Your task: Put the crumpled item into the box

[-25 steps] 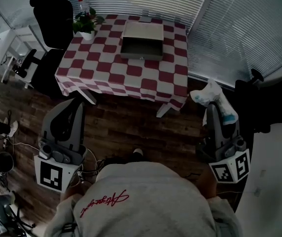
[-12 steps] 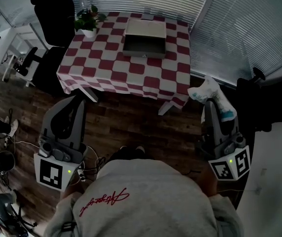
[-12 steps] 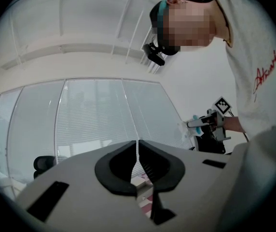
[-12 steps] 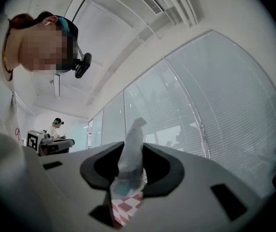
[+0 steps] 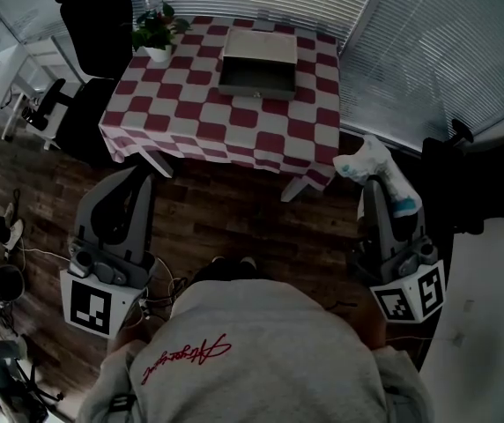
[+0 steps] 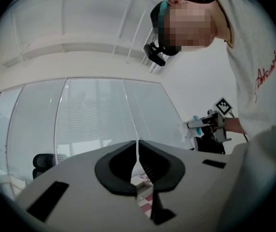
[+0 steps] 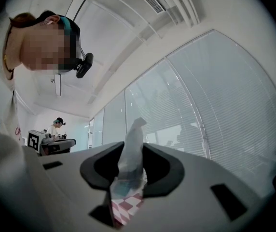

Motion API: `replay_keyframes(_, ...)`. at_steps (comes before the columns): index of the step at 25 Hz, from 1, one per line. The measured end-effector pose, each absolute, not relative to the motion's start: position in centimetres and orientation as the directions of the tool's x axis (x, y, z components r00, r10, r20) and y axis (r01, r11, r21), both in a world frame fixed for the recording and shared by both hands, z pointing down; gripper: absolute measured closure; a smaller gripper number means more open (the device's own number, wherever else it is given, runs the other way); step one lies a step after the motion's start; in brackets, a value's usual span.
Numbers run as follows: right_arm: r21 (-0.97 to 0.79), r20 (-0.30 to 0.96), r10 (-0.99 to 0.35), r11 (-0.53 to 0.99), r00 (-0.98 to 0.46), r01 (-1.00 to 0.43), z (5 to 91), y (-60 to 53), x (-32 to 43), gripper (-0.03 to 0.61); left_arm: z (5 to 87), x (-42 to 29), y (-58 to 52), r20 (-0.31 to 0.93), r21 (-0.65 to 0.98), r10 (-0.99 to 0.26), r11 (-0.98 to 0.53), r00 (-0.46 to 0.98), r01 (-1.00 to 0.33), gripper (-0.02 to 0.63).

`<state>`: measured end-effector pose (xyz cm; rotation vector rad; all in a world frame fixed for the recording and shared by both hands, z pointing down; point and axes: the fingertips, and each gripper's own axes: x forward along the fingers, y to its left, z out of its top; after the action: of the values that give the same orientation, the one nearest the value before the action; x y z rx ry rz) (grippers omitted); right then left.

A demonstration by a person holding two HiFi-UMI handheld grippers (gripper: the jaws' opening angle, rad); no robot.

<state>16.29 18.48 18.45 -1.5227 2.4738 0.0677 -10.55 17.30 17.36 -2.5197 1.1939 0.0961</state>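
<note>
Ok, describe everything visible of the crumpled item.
The crumpled item is white with pale blue patches, thin and crinkly like wrapper or tissue. The right gripper is shut on its lower part; the rest sticks out past the jaws. It hangs over the wooden floor, short of the table, touching nothing else.

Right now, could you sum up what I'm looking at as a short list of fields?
Right gripper: closed on a crumpled white and blue item
Left gripper: closed, nothing in it
Box: open grey rectangular box on the red and white checked table
Item in box: not yet, held short of the table
Also on table: potted green plant
</note>
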Motion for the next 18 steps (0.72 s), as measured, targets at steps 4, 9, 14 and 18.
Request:
replay_keyframes(4,-0.083,-0.227,-0.870,0.465,-0.437,-0.882,18.7,18.4,16.5,0.459,17.4,-10.2,17.5,-0.213,-0.293,-0.737,-0.579,0.642,-0.761,0.588)
replay_keyframes(9,-0.094,-0.231,-0.866,0.474,-0.444,-0.875,18.6,18.4,17.1,0.459,17.4,-9.6,17.8,-0.203,-0.294,-0.747,-0.570,0.633,-0.767,0.588)
replay_keyframes(14,-0.102,-0.228,-0.860,0.487,-0.456,-0.868,18.9,18.4,17.3,0.459,17.6,-9.6,18.3,-0.192,-0.295,-0.761,-0.558,0.620,-0.776,0.588)
replay_keyframes(18,-0.107,-0.223,-0.856,0.496,-0.466,-0.861,19.1,18.4,17.2,0.459,17.6,-9.4,18.5,-0.184,-0.295,-0.767,-0.554,0.615,-0.779,0.588)
